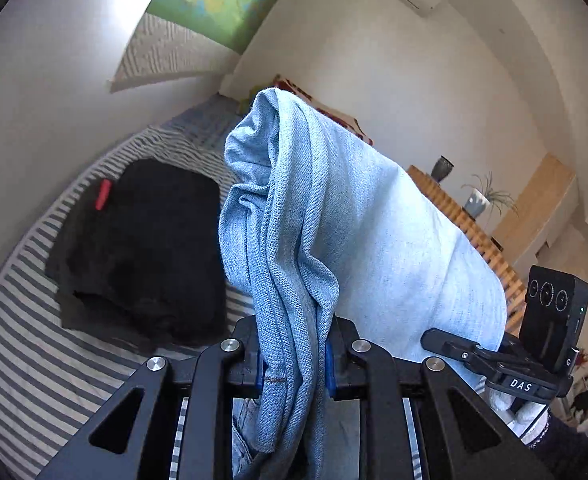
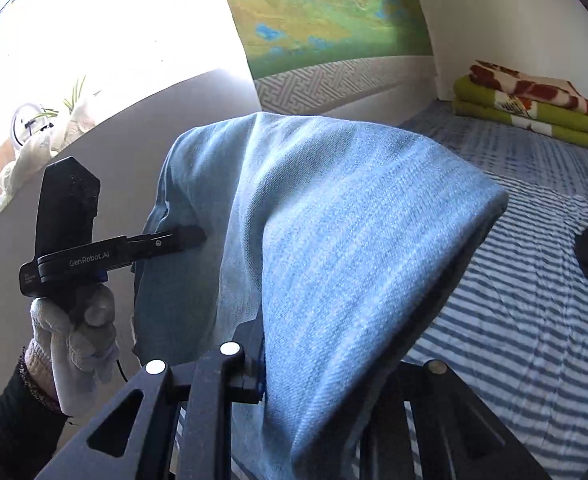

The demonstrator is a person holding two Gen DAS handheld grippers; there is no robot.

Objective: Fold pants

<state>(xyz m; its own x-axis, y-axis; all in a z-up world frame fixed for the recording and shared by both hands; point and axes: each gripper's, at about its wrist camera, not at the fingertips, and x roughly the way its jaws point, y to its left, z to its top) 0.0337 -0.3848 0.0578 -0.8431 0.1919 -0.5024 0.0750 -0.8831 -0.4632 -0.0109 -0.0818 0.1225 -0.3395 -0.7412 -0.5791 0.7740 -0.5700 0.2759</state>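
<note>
My left tool (image 1: 294,364) clamped on light blue jeans (image 1: 334,220), my right tool (image 2: 278,368) clamped on them too, black garment (image 1: 142,248) on striped bed (image 1: 34,340) at left of frame

A home bedroom: a bed under a blue-and-white striped sheet (image 2: 534,320), folded blankets (image 2: 528,106) stacked at its end, a big painting (image 2: 326,8) on the wall, potted plants (image 1: 482,200) on a slatted wooden cabinet (image 1: 466,224).
</note>
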